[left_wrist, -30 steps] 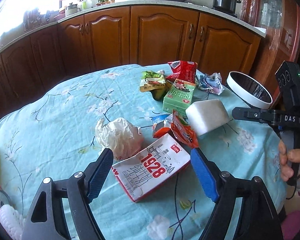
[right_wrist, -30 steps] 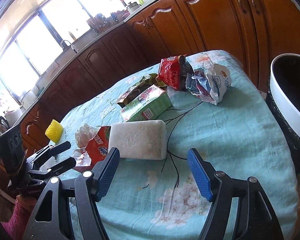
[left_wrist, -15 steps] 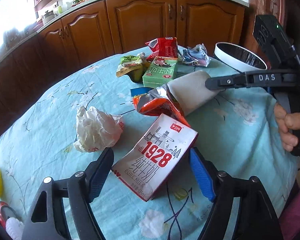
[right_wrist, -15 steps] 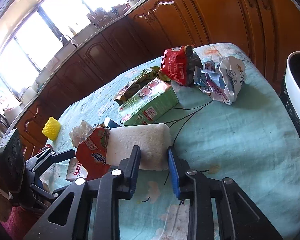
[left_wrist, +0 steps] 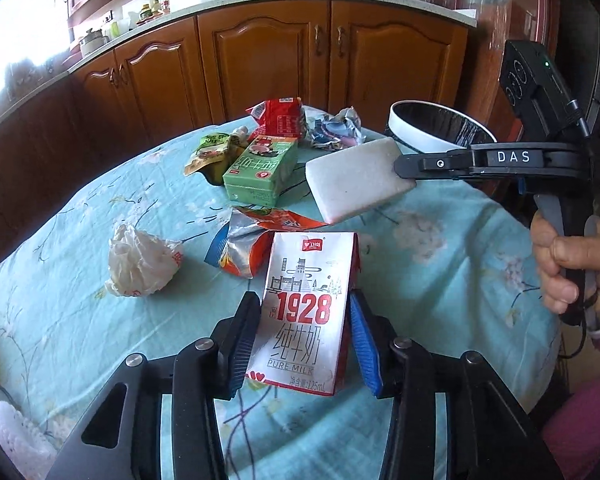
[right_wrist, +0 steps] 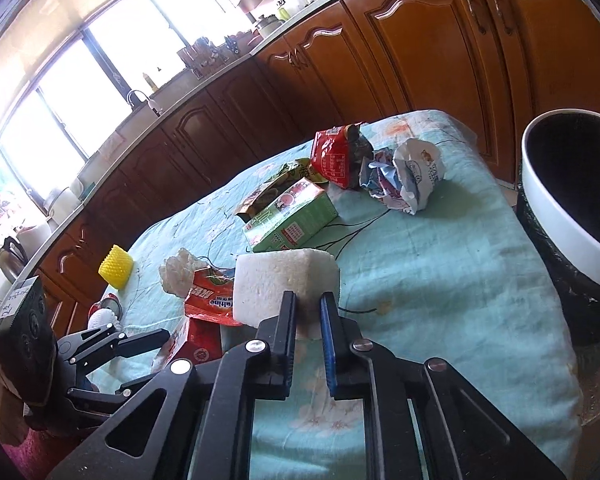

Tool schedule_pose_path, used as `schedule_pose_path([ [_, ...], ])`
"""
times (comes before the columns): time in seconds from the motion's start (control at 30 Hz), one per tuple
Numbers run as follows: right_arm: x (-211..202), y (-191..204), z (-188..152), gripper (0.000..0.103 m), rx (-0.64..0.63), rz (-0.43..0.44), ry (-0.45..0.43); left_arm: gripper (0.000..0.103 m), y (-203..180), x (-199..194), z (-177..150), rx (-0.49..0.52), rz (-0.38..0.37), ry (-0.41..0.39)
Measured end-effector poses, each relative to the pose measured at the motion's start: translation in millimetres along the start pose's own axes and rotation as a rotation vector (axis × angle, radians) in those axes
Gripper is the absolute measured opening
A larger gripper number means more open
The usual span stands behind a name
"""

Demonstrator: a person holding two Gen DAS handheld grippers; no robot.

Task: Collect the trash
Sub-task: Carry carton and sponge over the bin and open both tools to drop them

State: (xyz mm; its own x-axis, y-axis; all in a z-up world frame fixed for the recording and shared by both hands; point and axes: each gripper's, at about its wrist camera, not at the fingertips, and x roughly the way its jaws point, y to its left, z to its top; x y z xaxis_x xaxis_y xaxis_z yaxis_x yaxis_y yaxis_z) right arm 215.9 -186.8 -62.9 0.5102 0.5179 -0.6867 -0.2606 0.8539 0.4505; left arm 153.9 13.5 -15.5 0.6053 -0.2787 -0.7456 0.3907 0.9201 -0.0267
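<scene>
1. Two grippers in view, both clenched on trash above a table draped in a light blue floral cloth (left_wrist: 80,216).
2. Left gripper (left_wrist: 304,344): blue-padded fingers pressed against both sides of a white and red milk carton (left_wrist: 306,312) printed "1928" and "PURE MILK", held upright and tilted slightly, lifted clear of the cloth.
3. Right gripper (right_wrist: 308,332): fingers squeezed on the near corner of a white foam block (right_wrist: 280,284), raised off the table; in the left wrist view, the same block (left_wrist: 356,180) held out flat at the tip of the black "DAS"-marked tool, with a hand (left_wrist: 568,264) wrapped around its handle.
4. Still lying on the cloth:
   - a crumpled white paper ball (left_wrist: 140,260), left of the carton;
   - an orange and blue foil wrapper (left_wrist: 256,240), just behind the carton;
   - a green drink box (left_wrist: 260,172), further back;
   - a yellow-green pouch (left_wrist: 212,152), touching the box's left side;
   - a red snack bag (left_wrist: 280,118), at the far edge;
   - a crumpled blue and white wrapper (left_wrist: 332,132), beside the red bag.
5. Off the table's right edge: a round trash bin (right_wrist: 540,204) with a white rim and black liner, mouth open upward.
6. Near the table's left edge: a yellow bumpy object (right_wrist: 116,268), well apart from the litter.
7. Behind everything: brown wooden kitchen cabinets (left_wrist: 260,56) under a pale counter.
</scene>
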Motion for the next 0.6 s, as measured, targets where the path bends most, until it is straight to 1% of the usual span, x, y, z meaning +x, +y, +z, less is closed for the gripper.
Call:
schedule_pose_path([
  [0.13, -19.6, -10.9, -2.2, 0.012, 0.013, -0.017, -0.031, 0.043, -10.4, -4.0, 1.2, -0.065, -0.033, -0.024],
  [0.27, -37.7, -26.1, -4.1, 0.012, 0.038, -0.04, -0.057, 0.043, -20.0, -2.5, 8.0, -0.12, -0.088, -0.047],
  [0.43, -61.0, -47.2, -6.3, 0.012, 0.069, -0.071, -0.088, 0.043, -36.8, 7.7, 22.1, -0.132, -0.117, -0.061],
  [0.6, -81.0, -65.6, -6.6, 0.012, 0.098, -0.103, -0.12, 0.043, -49.3, 29.8, 40.0, -0.143, -0.138, -0.057],
])
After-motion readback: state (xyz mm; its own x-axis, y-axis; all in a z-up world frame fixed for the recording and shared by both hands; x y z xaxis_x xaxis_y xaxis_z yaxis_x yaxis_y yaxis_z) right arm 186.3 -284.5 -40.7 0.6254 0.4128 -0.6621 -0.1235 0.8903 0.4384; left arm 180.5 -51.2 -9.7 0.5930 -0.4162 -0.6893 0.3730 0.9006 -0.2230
